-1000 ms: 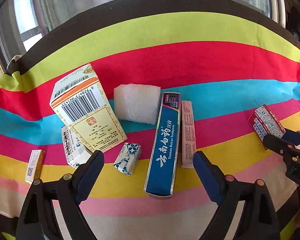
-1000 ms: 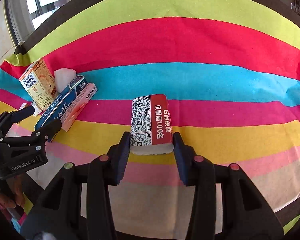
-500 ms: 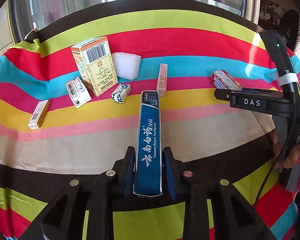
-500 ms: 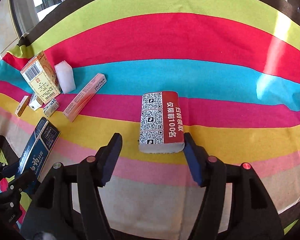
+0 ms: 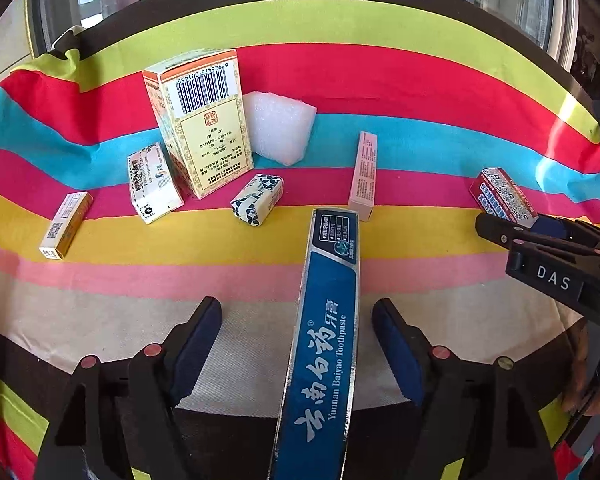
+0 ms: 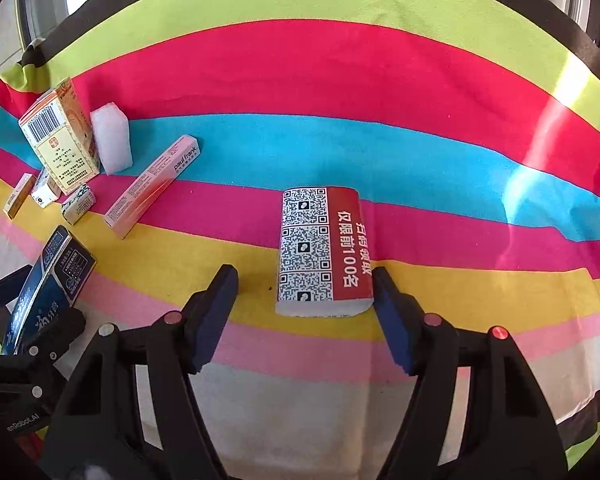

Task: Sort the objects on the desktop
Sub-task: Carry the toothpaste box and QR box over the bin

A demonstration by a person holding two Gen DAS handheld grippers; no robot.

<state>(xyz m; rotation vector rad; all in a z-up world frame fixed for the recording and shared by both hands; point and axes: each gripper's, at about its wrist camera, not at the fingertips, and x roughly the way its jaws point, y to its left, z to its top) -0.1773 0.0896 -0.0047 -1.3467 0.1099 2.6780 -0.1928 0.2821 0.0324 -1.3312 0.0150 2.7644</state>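
Left tongs (image 5: 298,344) are standing spread, the toothpaste box (image 5: 324,344) lying lengthwise between the pads, apparently untouched, probably just set down near the surface's front edge. Right tongs (image 6: 304,312) are also spread, straddling the tissue pack (image 6: 322,250), one pad touching.

Left claw (image 5: 298,344) stands wide open, both pads clear of the blue toothpaste box (image 5: 326,336) lying lengthwise between them on the striped bench (image 5: 420,80). Beyond it: slim pink box (image 5: 363,174), patterned packet (image 5: 257,199), white foam block (image 5: 278,132), upright barcode carton (image 5: 202,120), small white box (image 5: 152,184), small yellow box (image 5: 66,224). At right, the right claw (image 5: 512,226) sits at a red-and-white pack (image 5: 502,196); contact unclear.
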